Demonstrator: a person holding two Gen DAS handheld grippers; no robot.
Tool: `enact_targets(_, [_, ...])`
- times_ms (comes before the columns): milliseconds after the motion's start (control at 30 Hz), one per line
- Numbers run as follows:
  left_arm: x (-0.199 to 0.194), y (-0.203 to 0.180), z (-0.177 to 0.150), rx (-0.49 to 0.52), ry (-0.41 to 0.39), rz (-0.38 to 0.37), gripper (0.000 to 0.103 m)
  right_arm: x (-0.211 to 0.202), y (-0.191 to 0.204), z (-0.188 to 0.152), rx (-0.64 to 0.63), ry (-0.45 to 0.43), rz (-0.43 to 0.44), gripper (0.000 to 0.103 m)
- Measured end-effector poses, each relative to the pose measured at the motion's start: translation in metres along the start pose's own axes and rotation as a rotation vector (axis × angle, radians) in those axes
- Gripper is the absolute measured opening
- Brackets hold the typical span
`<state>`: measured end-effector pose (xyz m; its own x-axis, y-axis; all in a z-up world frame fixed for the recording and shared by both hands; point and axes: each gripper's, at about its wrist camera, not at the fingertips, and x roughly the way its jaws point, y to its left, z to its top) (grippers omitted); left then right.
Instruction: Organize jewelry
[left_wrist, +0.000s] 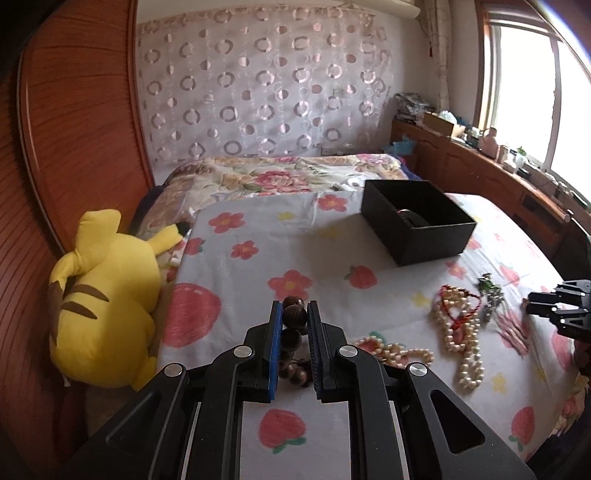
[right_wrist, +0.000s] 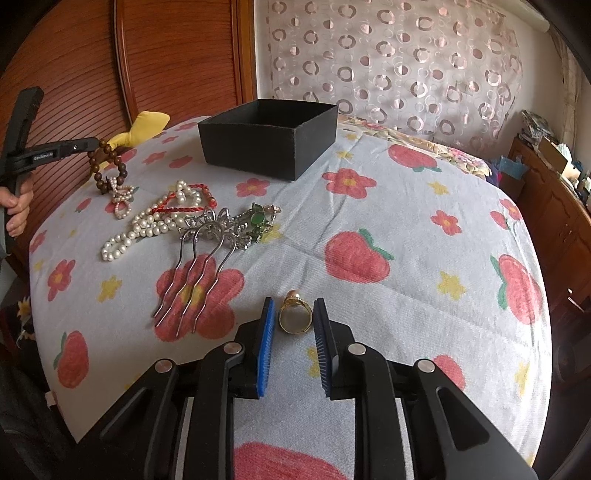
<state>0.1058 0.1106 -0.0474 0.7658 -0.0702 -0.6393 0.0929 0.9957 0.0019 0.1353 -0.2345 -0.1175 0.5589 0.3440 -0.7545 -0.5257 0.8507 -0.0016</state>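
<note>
Holding a wooden bead bracelet (left_wrist: 294, 321) between nearly closed jaws, the left gripper (left_wrist: 294, 314) keeps the strand lifted, with its lower beads hanging toward the flowered bedspread (left_wrist: 258, 266). The right gripper (right_wrist: 294, 321) stands partly open, its blue pads on either side of a gold ring (right_wrist: 295, 317) that lies on the bedspread; the pads do not appear to touch the ring, so no grasp is confirmed. The black box (right_wrist: 269, 144), open at the top, sits farther back on the bed, well apart from both tools. From the left wrist view, one dark banded item (left_wrist: 413, 218) already lies inside the box; its identity cannot be determined. Remaining on the bedspread, left of the ring, are a pearl necklace (right_wrist: 147, 229), a red cord (right_wrist: 184, 206) tangled with it, a small pearl piece (right_wrist: 122, 203), a silver hair comb (right_wrist: 199, 258) and a green-stone piece (right_wrist: 258, 221). Judged from this layout, the task is at an early stage: one item is stored, one is in transit, one is about to be gripped, and the clustered pieces are still to be sorted.
</note>
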Motion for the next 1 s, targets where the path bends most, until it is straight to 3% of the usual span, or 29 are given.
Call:
enact_targets(33, [-0.003, -0.004, 0.001, 0.004, -0.008, -0.010, 0.012, -0.001, 0.001, 0.001, 0.003, -0.007, 0.001, 0.027])
enact_targets(100, [-0.011, -0.015, 0.005, 0.019, -0.028, -0.032, 0.012, -0.006, 0.003, 0.004, 0.009, -0.028, 0.008, 0.043])
enact_targets(133, [-0.015, -0.020, 0.007, 0.029, -0.039, -0.038, 0.012, -0.009, 0.007, 0.008, 0.008, -0.043, 0.017, 0.044])
enact_targets(400, [-0.040, -0.051, 0.020, 0.086, -0.104, -0.077, 0.012, 0.005, 0.080, 0.050, -0.106, -0.073, 0.178, 0.044])
enact_targets(633, [-0.038, -0.049, 0.017, 0.076, -0.095, -0.062, 0.012, 0.051, 0.151, 0.091, -0.201, -0.011, 0.323, 0.044])
enact_targets(833, [-0.035, -0.032, 0.007, 0.046, -0.085, -0.054, 0.012, 0.079, 0.179, 0.101, -0.283, 0.071, 0.292, 0.038])
enact_targets(933, [-0.034, -0.023, 0.003, 0.028, -0.081, -0.050, 0.012, 0.078, 0.185, 0.100, -0.322, 0.070, 0.260, 0.035])
enact_targets(1000, [-0.033, -0.018, 0.001, 0.017, -0.078, -0.046, 0.012, 0.077, 0.185, 0.098, -0.327, 0.074, 0.264, 0.013])
